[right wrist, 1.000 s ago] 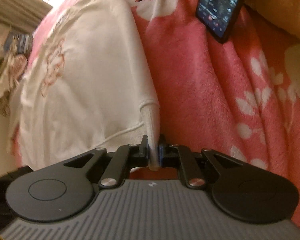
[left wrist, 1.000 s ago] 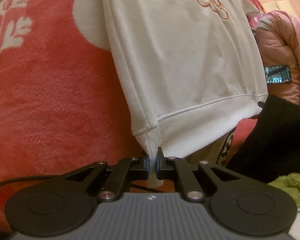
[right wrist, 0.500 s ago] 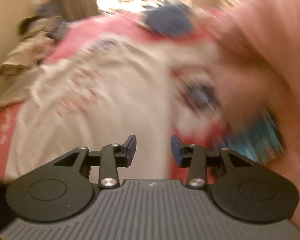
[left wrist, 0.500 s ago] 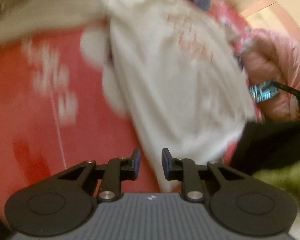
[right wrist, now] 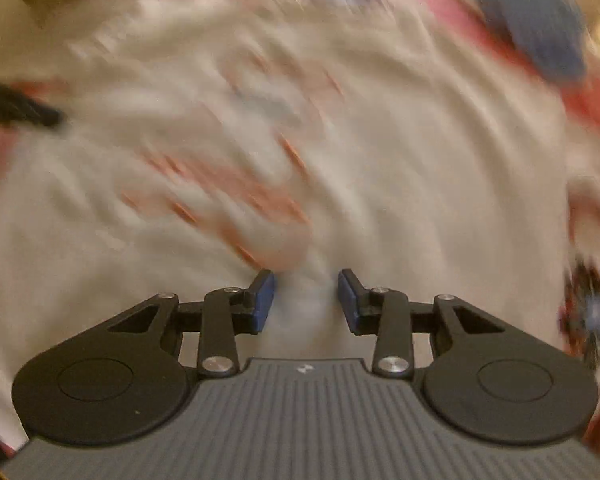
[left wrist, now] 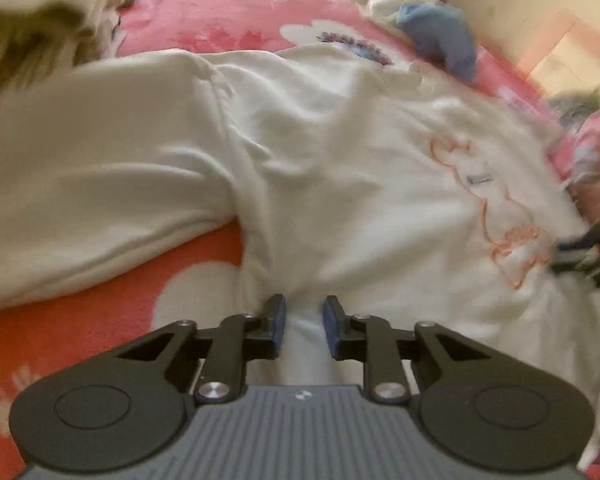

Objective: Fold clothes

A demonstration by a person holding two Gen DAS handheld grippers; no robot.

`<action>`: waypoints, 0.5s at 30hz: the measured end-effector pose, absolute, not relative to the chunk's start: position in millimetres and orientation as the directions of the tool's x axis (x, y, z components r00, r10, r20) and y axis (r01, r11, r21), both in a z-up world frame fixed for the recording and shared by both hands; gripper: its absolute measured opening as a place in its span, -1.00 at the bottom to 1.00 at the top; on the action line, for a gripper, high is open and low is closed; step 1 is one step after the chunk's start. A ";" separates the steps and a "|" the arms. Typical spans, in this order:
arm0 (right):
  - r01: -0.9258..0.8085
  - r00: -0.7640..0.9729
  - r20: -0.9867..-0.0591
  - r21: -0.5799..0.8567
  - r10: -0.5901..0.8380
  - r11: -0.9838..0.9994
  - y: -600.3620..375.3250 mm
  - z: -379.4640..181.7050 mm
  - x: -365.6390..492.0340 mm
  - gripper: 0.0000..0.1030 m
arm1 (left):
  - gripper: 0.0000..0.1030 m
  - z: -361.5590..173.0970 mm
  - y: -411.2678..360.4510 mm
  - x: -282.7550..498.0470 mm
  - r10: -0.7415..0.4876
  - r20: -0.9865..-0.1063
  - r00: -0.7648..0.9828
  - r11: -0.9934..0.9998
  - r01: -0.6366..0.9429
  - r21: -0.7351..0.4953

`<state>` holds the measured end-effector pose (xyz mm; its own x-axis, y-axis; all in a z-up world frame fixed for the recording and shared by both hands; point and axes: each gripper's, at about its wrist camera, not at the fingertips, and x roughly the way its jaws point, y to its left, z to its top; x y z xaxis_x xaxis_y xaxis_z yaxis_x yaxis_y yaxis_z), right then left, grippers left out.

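A white sweatshirt (left wrist: 340, 168) with an orange embroidered outline (left wrist: 512, 240) lies spread on a pink flowered blanket (left wrist: 100, 312). One sleeve (left wrist: 100, 168) stretches out to the left. My left gripper (left wrist: 304, 312) hovers low over the sweatshirt near its left side seam. It is open, and white cloth shows in the gap without the pads pressing on it. The right wrist view is smeared by motion. There my right gripper (right wrist: 306, 288) stands over the sweatshirt (right wrist: 380, 160) by the embroidery. Its jaws are apart and closing, with only cloth beneath them.
A blue garment (left wrist: 440, 36) lies at the far right of the blanket, also in the right wrist view (right wrist: 536, 32). Beige cloth (left wrist: 40, 20) is heaped at the far left. A pink padded garment (left wrist: 596, 168) lies at the right edge.
Both grippers let go of the sweatshirt's bottom corners and opened. Both then swept up over the garment towards its chest and sleeves.
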<state>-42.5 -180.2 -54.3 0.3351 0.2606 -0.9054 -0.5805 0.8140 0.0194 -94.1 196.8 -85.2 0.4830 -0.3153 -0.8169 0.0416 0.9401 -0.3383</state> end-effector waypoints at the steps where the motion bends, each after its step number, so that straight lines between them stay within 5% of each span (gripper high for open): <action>1: -0.563 0.326 -0.905 0.047 0.274 0.825 -188.7 -53.5 -37.8 -0.34 | -0.61 -80.4 204.2 -95.4 -0.328 -0.811 0.485 0.933 0.032 -0.358; 9: -0.613 0.411 -0.803 0.106 0.431 0.783 -179.1 -21.5 60.3 -0.36 | -0.34 -25.1 187.9 -31.2 -0.409 -0.724 0.555 0.910 0.191 -0.368; 14: -0.627 0.434 -0.781 0.098 0.450 0.773 -157.5 -55.3 146.8 -0.39 | -0.36 -77.0 133.8 65.6 -0.341 -0.772 0.536 0.940 0.216 -0.265; 15: -0.616 0.435 -0.788 0.093 0.436 0.782 -154.8 -67.4 162.5 -0.40 | -0.51 -90.7 130.4 79.9 -0.317 -0.787 0.529 0.948 0.193 -0.252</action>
